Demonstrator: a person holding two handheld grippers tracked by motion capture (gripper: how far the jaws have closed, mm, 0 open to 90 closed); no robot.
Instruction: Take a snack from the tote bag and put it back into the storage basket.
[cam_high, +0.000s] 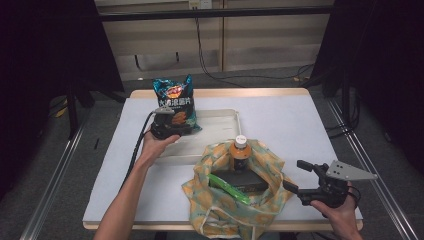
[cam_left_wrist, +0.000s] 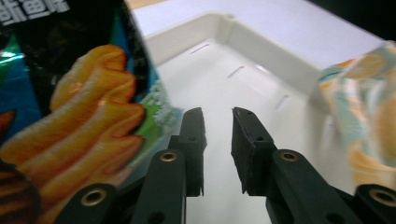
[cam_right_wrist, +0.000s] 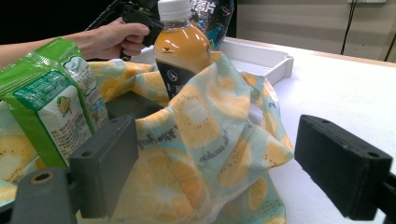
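— Left gripper (cam_left_wrist: 218, 116)? 
— Narrowly parted, holding nothing; chip bag (cam_left_wrist: 70, 107) just left of it, top cut off.
— Right gripper (cam_right_wrist: 215, 154)? 
— Wide, empty; fruit-print bag (cam_right_wrist: 196, 140) between and beyond, juice bottle (cam_right_wrist: 180, 46) behind, half hidden.

Glossy foil chip bag (cam_high: 176, 102), smooth white plastic tray (cam_high: 222, 117), soft printed cloth bag (cam_high: 270, 167), matt black tool pads (cam_left_wrist: 245, 140).

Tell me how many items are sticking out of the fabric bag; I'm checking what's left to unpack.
3 show: an orange drink bottle standing at the bag's far side, a green packet leaning at its near left, and a dark box lying between them. More may be hidden underneath.
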